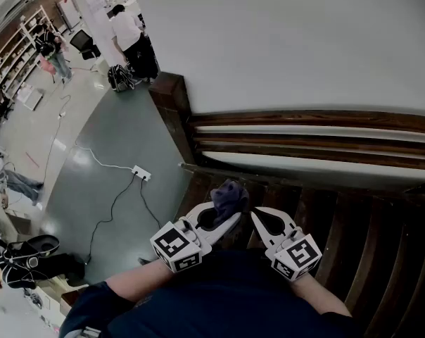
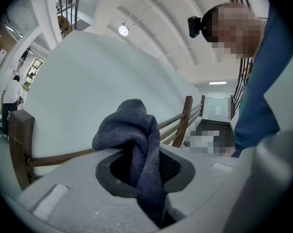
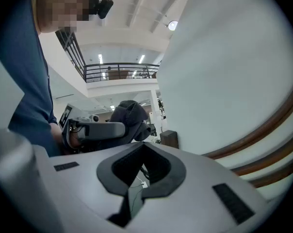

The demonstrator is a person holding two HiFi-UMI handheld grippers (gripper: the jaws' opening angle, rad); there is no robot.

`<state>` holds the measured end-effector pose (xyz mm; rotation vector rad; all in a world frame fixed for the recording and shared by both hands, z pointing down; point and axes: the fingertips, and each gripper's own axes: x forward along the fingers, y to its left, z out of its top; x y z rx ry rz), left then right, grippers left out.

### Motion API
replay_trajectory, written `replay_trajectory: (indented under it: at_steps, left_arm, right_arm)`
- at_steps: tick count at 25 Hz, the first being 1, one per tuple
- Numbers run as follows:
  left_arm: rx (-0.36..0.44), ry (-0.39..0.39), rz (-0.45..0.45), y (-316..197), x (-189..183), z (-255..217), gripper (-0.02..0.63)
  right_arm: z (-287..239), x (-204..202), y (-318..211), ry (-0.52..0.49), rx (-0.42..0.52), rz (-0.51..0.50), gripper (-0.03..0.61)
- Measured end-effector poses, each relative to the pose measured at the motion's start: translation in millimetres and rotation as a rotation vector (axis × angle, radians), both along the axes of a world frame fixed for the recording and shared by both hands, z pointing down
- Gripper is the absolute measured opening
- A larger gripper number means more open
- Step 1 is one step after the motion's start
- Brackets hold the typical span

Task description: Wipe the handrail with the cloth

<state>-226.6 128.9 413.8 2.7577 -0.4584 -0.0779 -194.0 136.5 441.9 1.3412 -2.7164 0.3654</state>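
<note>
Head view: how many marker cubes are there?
2. One black-and-white marker cube sits on the left gripper, which clamps the dark blue cloth; the other cube sits on the right gripper beside it. None seems hidden.

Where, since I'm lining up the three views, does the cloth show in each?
Head view: cloth lower centre, at the left gripper's tips.
Left gripper view: cloth centre, clamped between the jaws.
Right gripper view: cloth left of centre, beyond the jaws.
Shared landmark: the wooden handrail.
</note>
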Motion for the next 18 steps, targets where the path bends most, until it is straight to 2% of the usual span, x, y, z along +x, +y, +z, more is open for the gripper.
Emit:
replay_trajectory:
  at_steps: [11, 18]
  left_arm:
    - [0.0, 0.008, 0.004, -3, -9, 1, 0.078]
    - [-0.022, 0.013, 0.011, -12, -6, 10, 0.078]
  right_arm:
    - [1, -9, -2, 0.003, 0.0, 0.005, 0.008]
    - [6, 0, -9, -0.009, 0.004, 0.047, 0.008]
